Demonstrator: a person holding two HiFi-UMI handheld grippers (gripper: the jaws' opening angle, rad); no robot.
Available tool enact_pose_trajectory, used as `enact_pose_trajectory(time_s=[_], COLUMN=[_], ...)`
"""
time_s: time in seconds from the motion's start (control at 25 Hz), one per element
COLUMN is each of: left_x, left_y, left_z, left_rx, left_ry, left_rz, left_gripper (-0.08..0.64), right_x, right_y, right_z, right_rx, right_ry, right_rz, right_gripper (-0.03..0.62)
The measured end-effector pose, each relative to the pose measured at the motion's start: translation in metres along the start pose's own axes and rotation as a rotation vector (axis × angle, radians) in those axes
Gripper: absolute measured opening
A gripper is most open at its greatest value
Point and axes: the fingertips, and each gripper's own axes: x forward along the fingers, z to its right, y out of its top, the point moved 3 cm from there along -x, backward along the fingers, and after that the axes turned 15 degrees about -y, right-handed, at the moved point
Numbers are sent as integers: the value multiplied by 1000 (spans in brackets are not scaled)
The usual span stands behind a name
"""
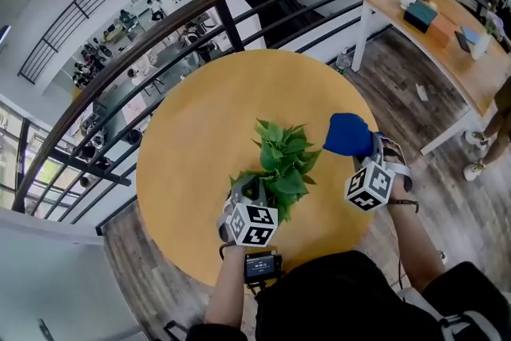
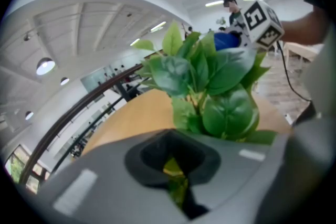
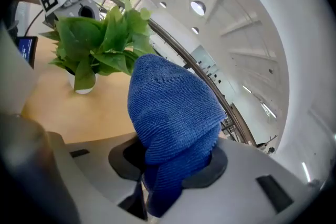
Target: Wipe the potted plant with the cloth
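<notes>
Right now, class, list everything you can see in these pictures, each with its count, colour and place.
round table: one, yellow-brown, centre of the head view
potted plant: one, green leaves in a white pot, on the round table
cloth: one, blue, held up right of the plant
railing: one, dark, curving behind the round table
long table: one, wood with white legs, upper right
left gripper: one, grey, fingers shut on a plant leaf
right gripper: one, grey, fingers shut on the cloth
</notes>
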Motion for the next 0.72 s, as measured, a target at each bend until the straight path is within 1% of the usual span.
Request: enact_pose_trajectory(time_s=[0.08, 0.12, 0.2, 0.28, 0.36, 0.48, 0.6, 0.72], left_x=[0, 0, 0, 1, 2, 2, 3, 2], left_y=[1, 1, 0, -1, -2, -1, -3, -4], left_z=[1, 1, 1, 1, 0, 0, 1, 0], left_rx=[4, 5, 5, 5, 8, 11, 8, 7], left_ry=[0, 1, 2, 3, 7, 8, 6, 5], left_rz=[-1, -1, -2, -3, -4, -8, -13, -15], left_gripper=[2, 2, 2, 2, 2, 2, 2, 2], right_x=[-18, -29, -56, -84, -109, -131, -135, -129], right_y=[9, 18, 41, 64, 79, 83, 70, 51], right_z=[17, 25, 34, 33, 21, -18, -61, -92], right_rx=[65, 99, 156, 167, 128, 19, -76, -155], right_ry=[-7, 3, 66, 167, 274, 439, 556, 618], right_rz=[43, 79, 166, 247, 299, 311, 262, 181], right_gripper=[150, 150, 150, 150, 150, 150, 150, 150])
